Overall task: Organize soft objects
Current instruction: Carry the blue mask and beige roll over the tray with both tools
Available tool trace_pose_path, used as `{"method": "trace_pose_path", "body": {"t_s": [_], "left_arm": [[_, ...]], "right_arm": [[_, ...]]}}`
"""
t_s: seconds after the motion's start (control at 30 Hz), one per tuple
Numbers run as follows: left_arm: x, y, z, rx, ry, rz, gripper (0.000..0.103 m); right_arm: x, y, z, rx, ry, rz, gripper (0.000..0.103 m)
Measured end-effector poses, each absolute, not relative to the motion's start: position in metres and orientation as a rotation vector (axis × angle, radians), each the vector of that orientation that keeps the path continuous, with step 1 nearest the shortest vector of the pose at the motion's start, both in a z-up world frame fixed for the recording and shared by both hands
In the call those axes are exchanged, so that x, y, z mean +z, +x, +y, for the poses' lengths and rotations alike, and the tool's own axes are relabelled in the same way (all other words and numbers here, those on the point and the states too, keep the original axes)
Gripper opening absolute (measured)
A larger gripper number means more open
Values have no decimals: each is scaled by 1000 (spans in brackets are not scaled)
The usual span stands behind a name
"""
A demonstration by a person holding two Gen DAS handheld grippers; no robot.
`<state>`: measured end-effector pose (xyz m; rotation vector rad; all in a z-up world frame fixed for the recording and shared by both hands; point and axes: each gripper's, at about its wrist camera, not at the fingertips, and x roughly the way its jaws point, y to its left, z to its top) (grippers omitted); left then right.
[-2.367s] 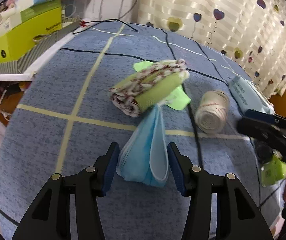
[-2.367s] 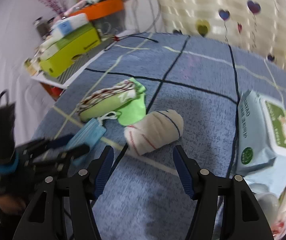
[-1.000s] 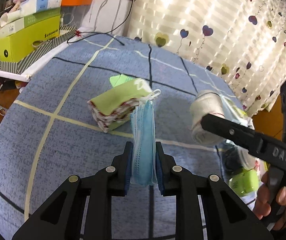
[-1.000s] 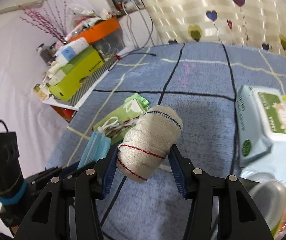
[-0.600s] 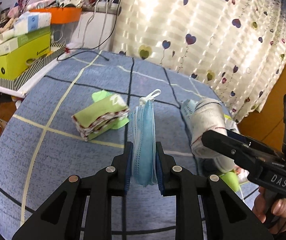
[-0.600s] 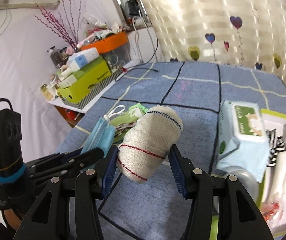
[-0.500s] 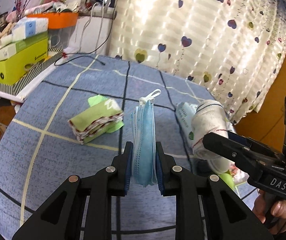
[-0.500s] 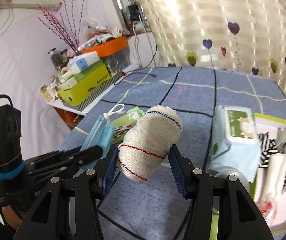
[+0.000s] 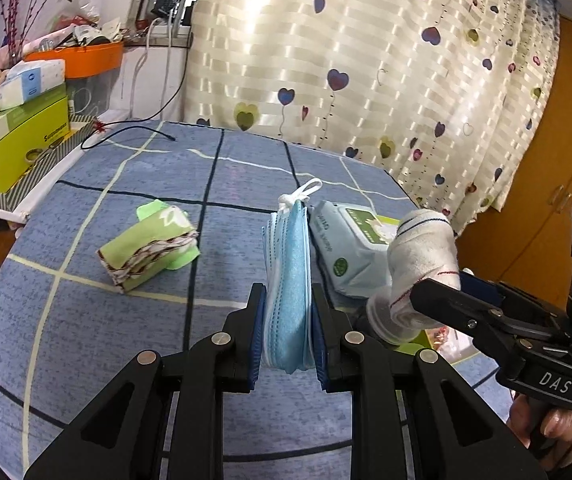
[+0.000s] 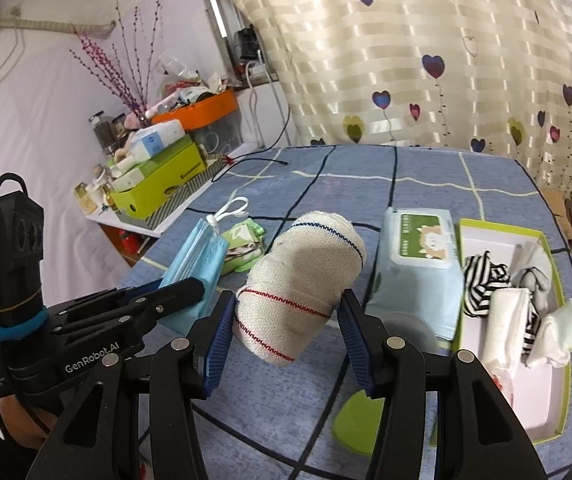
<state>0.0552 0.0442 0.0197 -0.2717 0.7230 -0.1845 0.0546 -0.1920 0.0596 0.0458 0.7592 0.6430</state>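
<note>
My left gripper [image 9: 287, 326] is shut on a stack of blue face masks [image 9: 289, 276], held upright above the blue checked cloth [image 9: 126, 340]. My right gripper [image 10: 286, 340] is shut on a rolled white sock [image 10: 301, 280] with red and blue stripes, held in the air. The sock also shows in the left wrist view [image 9: 419, 264], and the masks in the right wrist view [image 10: 198, 264]. A folded green patterned cloth [image 9: 150, 246] lies on the table to the left. A green-rimmed white box [image 10: 525, 360] at the right holds several socks and small cloths.
A pack of wet wipes [image 10: 413, 268] lies left of the box, with a clear round lid [image 10: 405, 332] in front of it. Green boxes and an orange bin [image 10: 198, 110] stand on a side shelf at the far left. A heart-print curtain [image 9: 365, 60] hangs behind.
Both grippers closed on their items, the left on the masks and the right on the sock, lifted them off the table and moved right toward the box.
</note>
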Motion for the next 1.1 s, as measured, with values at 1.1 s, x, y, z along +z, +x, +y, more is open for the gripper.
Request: {"method": "trace_pose_path", "body": {"t_s": [1.1], "left_arm": [[42,52,-45,-343,-193,716,22]], "right_arm": [[72,33,-283,526,126,704,51]]}}
